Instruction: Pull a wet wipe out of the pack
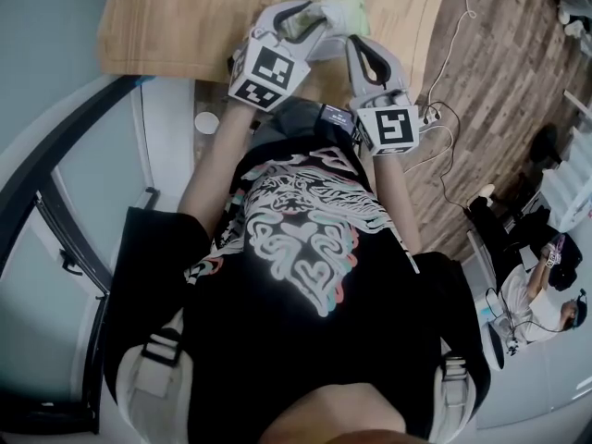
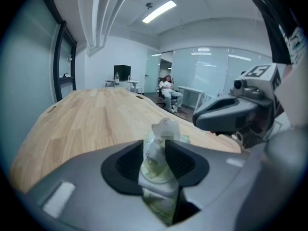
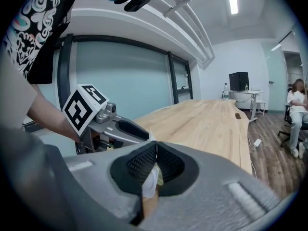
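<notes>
Head view is showing the wet wipe pack (image 1: 344,6) lying on the wooden table (image 1: 176,17) near its far edge. It is pale green and crumpled, and both grippers are reaching onto it from the near side. In the left gripper view the left gripper (image 2: 155,149) is standing with jaws spread. The pack's green-white bulk is filling the gap between them, and a white wipe (image 2: 166,128) is sticking up out of it just past the tips. The pads are sitting beside the material and not visibly squeezing it. In the right gripper view the right gripper (image 3: 154,146) is pressing its jaws together at the tips and pinching a white and pale green bit of the pack lower down between the pads. The two grippers are sitting just beside each other, the left one's marker cube (image 3: 85,107) showing close at the left of the right gripper view. The person's black printed T-shirt (image 1: 296,248) is filling the middle of the head view. A white cable (image 1: 453,49) is trailing over the plank floor (image 1: 490,91) to the right of the table. Another person (image 2: 168,88) is sitting in a chair well beyond the table's far end, near a desk (image 2: 122,82) with a dark monitor on it.
</notes>
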### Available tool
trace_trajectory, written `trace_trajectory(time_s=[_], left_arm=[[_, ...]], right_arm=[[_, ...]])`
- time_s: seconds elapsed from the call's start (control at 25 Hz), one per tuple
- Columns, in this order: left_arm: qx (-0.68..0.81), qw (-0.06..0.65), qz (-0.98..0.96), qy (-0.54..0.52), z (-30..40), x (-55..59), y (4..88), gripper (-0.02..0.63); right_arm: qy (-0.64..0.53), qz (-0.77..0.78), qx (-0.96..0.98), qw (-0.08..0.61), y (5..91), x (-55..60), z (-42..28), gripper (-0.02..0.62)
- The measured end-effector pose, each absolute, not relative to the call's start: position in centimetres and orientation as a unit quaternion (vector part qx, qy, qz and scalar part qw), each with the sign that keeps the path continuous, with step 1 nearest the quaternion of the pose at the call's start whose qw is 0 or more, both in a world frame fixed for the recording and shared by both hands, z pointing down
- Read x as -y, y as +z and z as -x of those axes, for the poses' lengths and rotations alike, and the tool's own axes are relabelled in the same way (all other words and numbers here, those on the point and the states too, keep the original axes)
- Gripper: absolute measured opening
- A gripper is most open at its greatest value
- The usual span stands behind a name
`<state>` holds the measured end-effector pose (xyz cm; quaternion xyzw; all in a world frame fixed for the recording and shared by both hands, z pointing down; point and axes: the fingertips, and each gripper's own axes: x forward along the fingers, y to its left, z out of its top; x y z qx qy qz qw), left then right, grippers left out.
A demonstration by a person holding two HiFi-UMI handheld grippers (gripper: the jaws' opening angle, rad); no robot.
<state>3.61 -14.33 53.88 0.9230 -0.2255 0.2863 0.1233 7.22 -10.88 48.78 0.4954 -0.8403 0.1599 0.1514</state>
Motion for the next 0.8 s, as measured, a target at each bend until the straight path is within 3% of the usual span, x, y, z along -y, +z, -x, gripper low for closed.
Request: trace_trajectory(time_s=[0.8], left_arm=[[0.196,0.061,-0.914,0.351,-3.87,14.45,54.7,0.1]], right_arm=[[0.168,-0.508,0.832,0.15,48.96,11.0,-7.61,0.0]])
